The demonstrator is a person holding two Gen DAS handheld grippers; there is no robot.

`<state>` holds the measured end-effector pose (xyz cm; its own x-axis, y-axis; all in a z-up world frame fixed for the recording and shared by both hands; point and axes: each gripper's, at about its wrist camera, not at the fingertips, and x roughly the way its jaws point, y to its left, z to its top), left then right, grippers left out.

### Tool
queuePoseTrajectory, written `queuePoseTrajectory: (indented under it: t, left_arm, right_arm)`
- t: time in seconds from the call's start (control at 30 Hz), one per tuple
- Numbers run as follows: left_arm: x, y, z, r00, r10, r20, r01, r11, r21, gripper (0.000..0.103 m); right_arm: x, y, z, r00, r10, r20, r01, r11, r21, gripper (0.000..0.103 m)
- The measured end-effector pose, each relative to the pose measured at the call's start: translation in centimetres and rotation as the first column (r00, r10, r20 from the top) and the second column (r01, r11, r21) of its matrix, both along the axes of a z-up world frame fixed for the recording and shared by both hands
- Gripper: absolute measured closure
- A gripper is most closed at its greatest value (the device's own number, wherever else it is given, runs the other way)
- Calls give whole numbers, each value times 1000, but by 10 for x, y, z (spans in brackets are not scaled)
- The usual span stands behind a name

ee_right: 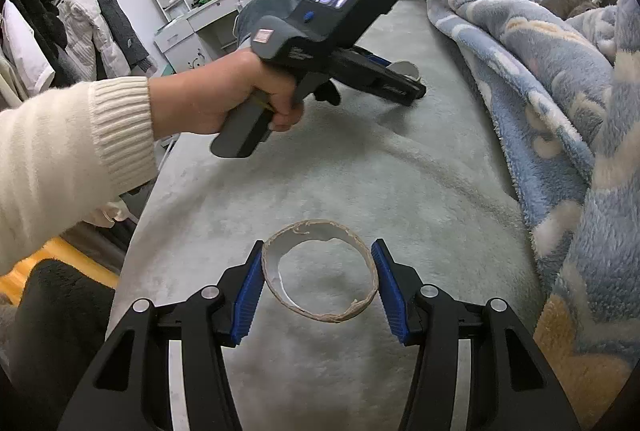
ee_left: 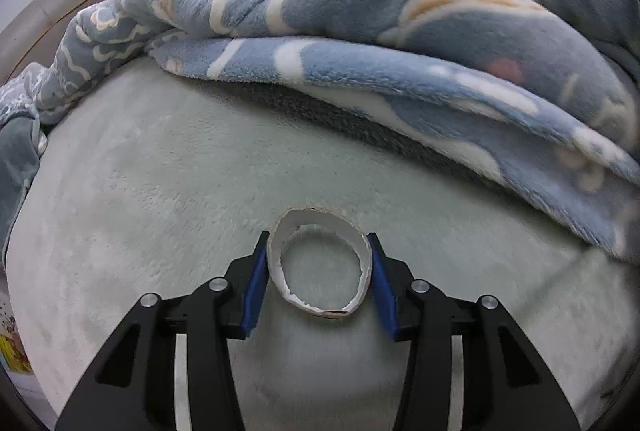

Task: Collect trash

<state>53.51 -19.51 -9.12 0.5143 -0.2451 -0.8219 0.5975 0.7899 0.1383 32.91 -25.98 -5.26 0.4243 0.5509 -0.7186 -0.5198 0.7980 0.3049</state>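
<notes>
Cardboard rings, torn at the edges, are the trash: one ring (ee_left: 320, 267) sits pinched between the left gripper (ee_left: 320, 271) pads, a second ring (ee_right: 320, 271) likewise clamped across its width in the right gripper (ee_right: 320, 273), both just above the pale green bed sheet (ee_right: 360, 159), probably so each can be carried off. Blue blanket (ee_left: 400, 31) lies bunched beyond.

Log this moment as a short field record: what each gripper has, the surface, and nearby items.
left gripper: blue pads closed against a torn white cardboard ring, seen end-on
right gripper: blue pads closed against a second torn cardboard ring
surface: pale green plush bed cover
bedding: blue patterned fleece blanket, bunched along the far side in the left wrist view
left hand: cream knit sleeve, gripping the handle
</notes>
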Motion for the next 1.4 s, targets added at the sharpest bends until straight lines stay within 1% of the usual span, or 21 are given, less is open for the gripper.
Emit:
queuePoseTrajectory:
  t: [0.07, 0.23, 0.3, 0.37, 0.43, 0.5, 0.6, 0.77, 0.83, 0.87, 0.97, 1.07, 1.2, 1.27, 1.33, 1.37, 1.4]
  left_arm:
    - [-12, 6, 5, 1000, -11, -4, 11, 1000, 1, 54]
    - [-51, 18, 23, 999, -31, -11, 31, 999, -27, 54]
    - [-68, 25, 31, 999, -25, -22, 23, 998, -67, 54]
    - [-86, 33, 40, 1000, -11, -25, 9, 996, -86, 54]
    - [-100, 41, 48, 1000, 13, -27, -15, 995, -103, 54]
    - [-121, 53, 60, 999, 46, -19, -48, 991, -127, 54]
    - [-149, 67, 71, 995, 100, -16, -101, 985, -139, 54]
    - [-199, 84, 82, 991, 136, -6, -135, 976, -171, 54]
    - [-223, 94, 84, 987, 161, -15, -161, 964, -214, 54]
    - [-231, 97, 84, 985, 172, -12, -170, 960, -223, 54]
    - [-262, 110, 85, 975, 221, -1, -215, 946, -244, 54]
    - [-288, 124, 82, 965, 261, 20, -249, 939, -236, 54]
    - [-318, 142, 78, 950, 311, 39, -296, 930, -218, 54]
    - [-333, 152, 75, 938, 343, 42, -327, 920, -216, 54]
    - [-344, 161, 72, 922, 386, 34, -370, 903, -220, 54]
    - [-351, 168, 71, 912, 410, 22, -394, 889, -234, 54]
    - [-355, 172, 70, 906, 423, 20, -406, 881, -244, 54]
  right_arm:
    - [-3, -2, 0, 1000, 12, 6, -12, 1000, -6, 49]
    - [-9, 0, 3, 999, 29, 13, -29, 999, -17, 49]
    - [-13, 2, 8, 999, 38, 15, -38, 999, -5, 49]
    - [-17, 7, 14, 998, 52, 21, -52, 999, 9, 49]
    - [-23, 13, 21, 997, 70, 34, -70, 998, 4, 49]
    - [-27, 17, 26, 996, 81, 46, -81, 997, -2, 49]
    - [-35, 21, 37, 993, 97, 69, -97, 995, -1, 49]
    - [-45, 30, 53, 989, 117, 95, -117, 993, -2, 49]
    - [-49, 37, 54, 987, 128, 94, -128, 992, -9, 49]
    - [-51, 41, 54, 987, 135, 90, -135, 991, -11, 49]
    - [-57, 53, 51, 985, 155, 81, -154, 988, -25, 49]
    - [-69, 62, 49, 982, 171, 86, -167, 985, -52, 49]
    - [-80, 72, 39, 983, 176, 57, -172, 982, -78, 49]
    - [-84, 76, 36, 985, 167, 50, -162, 983, -89, 49]
    - [-85, 78, 34, 988, 146, 41, -142, 985, -95, 49]
    - [-86, 79, 35, 989, 139, 44, -134, 986, -98, 49]
    - [-89, 81, 36, 990, 131, 49, -126, 987, -100, 49]
